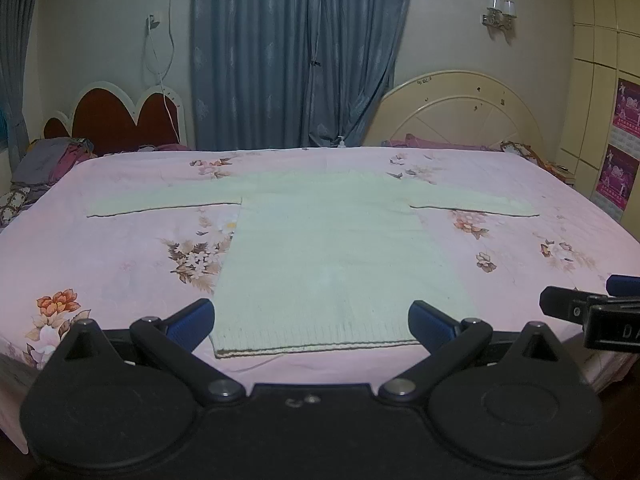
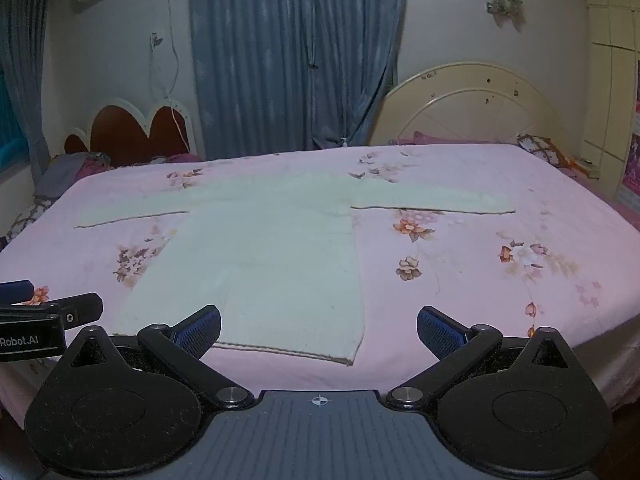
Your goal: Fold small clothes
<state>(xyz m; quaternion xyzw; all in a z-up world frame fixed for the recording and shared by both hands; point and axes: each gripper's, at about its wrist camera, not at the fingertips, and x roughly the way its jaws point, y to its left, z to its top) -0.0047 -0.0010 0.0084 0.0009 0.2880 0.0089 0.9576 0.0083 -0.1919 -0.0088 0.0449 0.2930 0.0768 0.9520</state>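
Observation:
A pale green knitted sweater (image 1: 332, 248) lies flat on the pink floral bedsheet (image 1: 120, 248), both sleeves spread out sideways and its hem toward me. It also shows in the right wrist view (image 2: 260, 256). My left gripper (image 1: 312, 322) is open and empty, hovering just in front of the hem, its blue pads either side of the hem's width. My right gripper (image 2: 318, 332) is open and empty near the hem's right corner. The right gripper's side shows at the right edge of the left wrist view (image 1: 588, 312). The left gripper's side shows at the left edge of the right wrist view (image 2: 48, 316).
The bed's front edge runs just beneath both grippers. A cream headboard (image 1: 460, 112) and a red headboard (image 1: 120, 116) stand against the far wall beside blue curtains (image 1: 296, 52). Piled bedding (image 1: 52, 160) lies at the far left. A wardrobe (image 1: 600, 80) stands at the right.

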